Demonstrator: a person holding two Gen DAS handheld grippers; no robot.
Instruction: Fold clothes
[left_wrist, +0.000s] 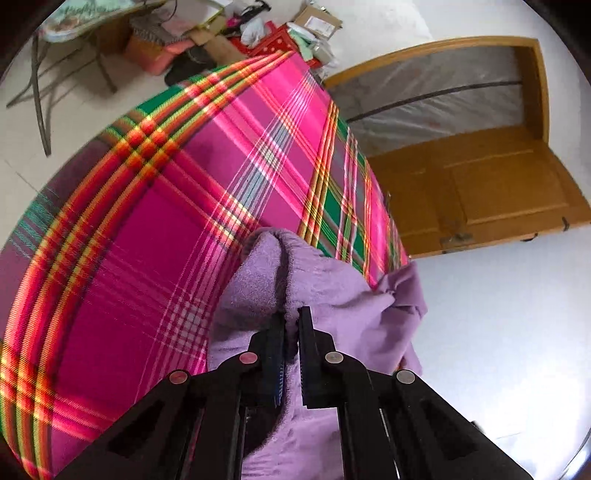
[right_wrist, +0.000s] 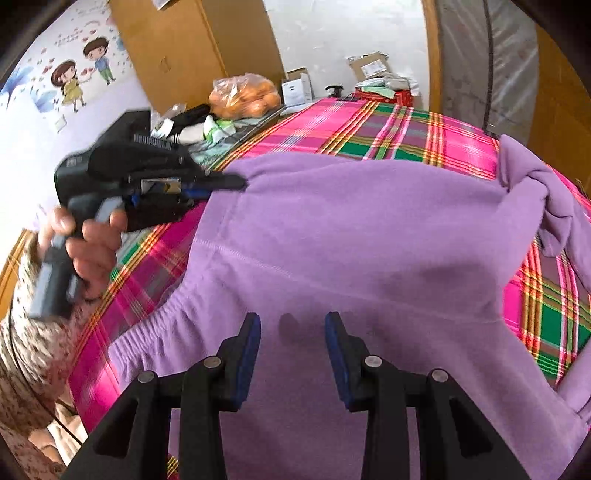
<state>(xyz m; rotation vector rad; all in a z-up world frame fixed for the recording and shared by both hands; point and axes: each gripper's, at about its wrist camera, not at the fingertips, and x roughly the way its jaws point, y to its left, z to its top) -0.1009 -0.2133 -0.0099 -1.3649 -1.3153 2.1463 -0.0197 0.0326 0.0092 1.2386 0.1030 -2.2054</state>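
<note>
A purple fleece garment (right_wrist: 351, 240) lies spread on a bed covered by a pink plaid sheet (right_wrist: 388, 129). My left gripper (left_wrist: 291, 317) is shut on a bunched fold of the purple garment (left_wrist: 332, 295), lifting it off the plaid sheet (left_wrist: 147, 221). In the right wrist view the left gripper (right_wrist: 240, 181) pinches the garment's far left edge, held by a hand (right_wrist: 92, 240). My right gripper (right_wrist: 291, 325) stands open just above the garment's near part, with nothing between its fingers. An elastic waistband (right_wrist: 155, 325) shows at the lower left.
A wooden door (left_wrist: 480, 184) and a plastic-covered frame stand beside the bed. Boxes, bags and a folding table (left_wrist: 74, 44) clutter the floor beyond it. At the bed's far side lie a bag of oranges (right_wrist: 243, 96), cartons (right_wrist: 295, 86) and a wooden wardrobe (right_wrist: 192, 48).
</note>
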